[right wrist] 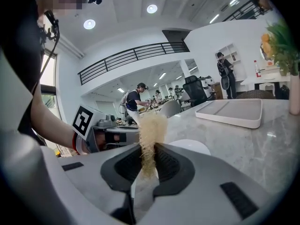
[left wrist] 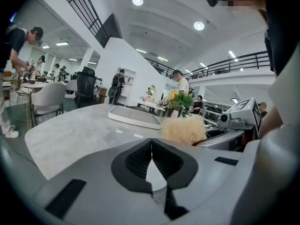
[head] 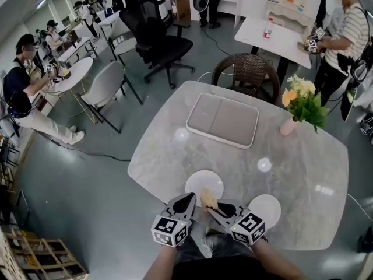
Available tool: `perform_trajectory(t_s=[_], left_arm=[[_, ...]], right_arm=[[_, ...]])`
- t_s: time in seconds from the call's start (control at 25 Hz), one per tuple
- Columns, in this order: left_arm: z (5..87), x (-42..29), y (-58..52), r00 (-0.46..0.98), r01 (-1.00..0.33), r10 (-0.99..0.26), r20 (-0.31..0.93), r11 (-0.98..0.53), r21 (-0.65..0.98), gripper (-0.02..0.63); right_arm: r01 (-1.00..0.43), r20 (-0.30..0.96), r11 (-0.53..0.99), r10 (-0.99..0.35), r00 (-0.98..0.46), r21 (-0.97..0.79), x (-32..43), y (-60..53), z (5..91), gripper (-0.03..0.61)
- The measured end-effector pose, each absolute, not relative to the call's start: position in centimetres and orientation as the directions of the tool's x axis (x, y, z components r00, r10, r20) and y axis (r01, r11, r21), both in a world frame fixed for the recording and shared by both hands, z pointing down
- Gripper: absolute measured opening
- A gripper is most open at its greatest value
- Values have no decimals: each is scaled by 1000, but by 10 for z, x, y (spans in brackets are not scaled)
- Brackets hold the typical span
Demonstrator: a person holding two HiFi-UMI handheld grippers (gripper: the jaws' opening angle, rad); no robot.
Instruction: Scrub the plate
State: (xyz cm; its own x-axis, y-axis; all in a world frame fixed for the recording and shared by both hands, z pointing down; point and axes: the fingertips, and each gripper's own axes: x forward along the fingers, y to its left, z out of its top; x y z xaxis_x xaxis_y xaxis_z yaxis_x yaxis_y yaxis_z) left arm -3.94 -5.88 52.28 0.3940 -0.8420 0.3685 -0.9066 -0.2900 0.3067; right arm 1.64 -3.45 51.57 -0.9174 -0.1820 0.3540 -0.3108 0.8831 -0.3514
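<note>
Left gripper (head: pixel 190 198), jaws together on nothing, sits at the near rim of the plate (head: pixel 202 181) (bracing it, I judge). Scrubber (head: pixel 207 198) hangs over the plate, clamped in the right gripper (head: pixel 212 206). Scrubbing looks about to start: next, press down and rub.

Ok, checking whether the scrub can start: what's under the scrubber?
A white plate lies under the scrubber, held in the right gripper. The plate's near edge is covered by that and the left gripper; whether scrubber touches plate cannot be seen.
</note>
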Motion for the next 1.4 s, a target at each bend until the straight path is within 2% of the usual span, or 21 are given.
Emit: perform_trajectory(t_s=[0.28,0.48,0.68,0.8,0.96,1.08,1.2,1.28,1.4], left_arm=[[526,-49,-87,510,-860,-752,418,-429,277,14],[540,-69,-97,528,-849,-701,480,-449,278,14],[563,-77,-98,549,-832,-628,552,-470,294,15],[573,-81,-97,564,-820,-585,583,-479,313,18],[587,-78,-97,595,-794,-515,617,-496,352,71],[598,-78,-95,591,-789,-463,661,-503,353,74],[610,-82,-95,559,-798,-421,714,-507,325,74],[614,-83,-95,549,-798,-399,734,-513,318,74],[613,-82,-96,557,-792,-372,743,-506,340,72]], right_arm=[[-451,414,846,-315,-854,-286,14,-58,520,61],[-499,496,844,-352,-794,-198,8,-61,530,61],[-507,605,860,-374,-703,-57,9,-68,548,61],[-463,678,884,-378,-630,64,8,-73,558,61],[-255,773,925,-376,-511,282,5,-74,575,61],[37,824,895,-393,-409,445,0,-70,590,61],[327,844,786,-434,-314,525,-3,-72,603,61],[419,846,735,-452,-284,533,-6,-76,607,61],[479,839,692,-479,-256,541,-9,-87,608,61]])
